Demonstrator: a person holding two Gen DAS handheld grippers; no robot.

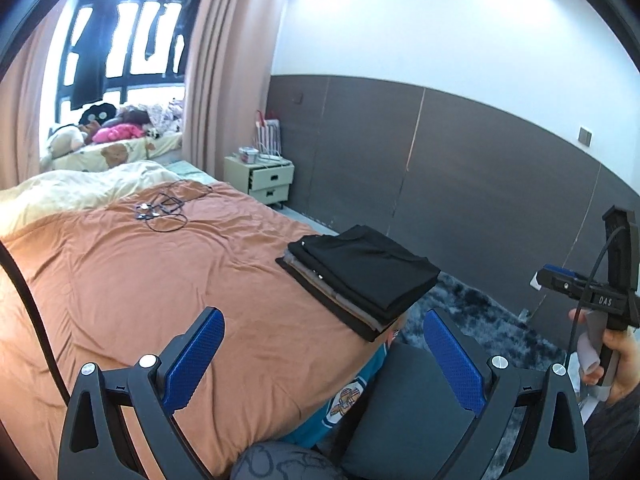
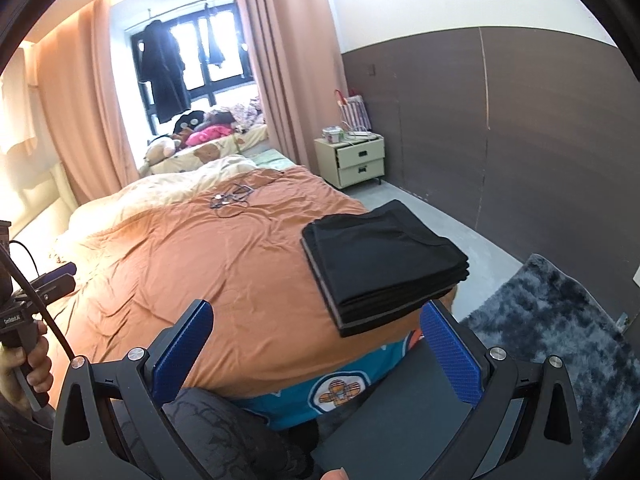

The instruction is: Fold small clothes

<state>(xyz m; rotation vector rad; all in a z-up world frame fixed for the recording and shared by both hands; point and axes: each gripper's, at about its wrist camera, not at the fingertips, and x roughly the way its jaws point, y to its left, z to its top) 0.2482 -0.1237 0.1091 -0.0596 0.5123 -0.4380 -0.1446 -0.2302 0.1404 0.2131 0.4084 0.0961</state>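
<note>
A stack of folded dark clothes (image 1: 360,276) (image 2: 384,264), black on top with grey layers below, lies at the near right corner of the orange bed cover (image 1: 160,288) (image 2: 200,264). My left gripper (image 1: 324,340) hovers open over the bed's near edge, just short of the stack, with nothing between its blue pads (image 1: 200,356). My right gripper (image 2: 318,336) is also open and holds nothing, its right pad (image 2: 448,348) below the stack's near corner. A teal cloth with a round badge (image 1: 344,396) (image 2: 340,388) hangs at the bed's edge beneath both grippers.
A dark flat surface (image 2: 400,420) sits low beside the bed. Black cables (image 1: 164,208) lie mid-bed, with a cream duvet (image 2: 180,184) behind them. A nightstand (image 2: 356,160) stands by the brown wall and a shaggy grey rug (image 2: 560,320) covers the floor at right. A hand (image 1: 612,364) grips a handle.
</note>
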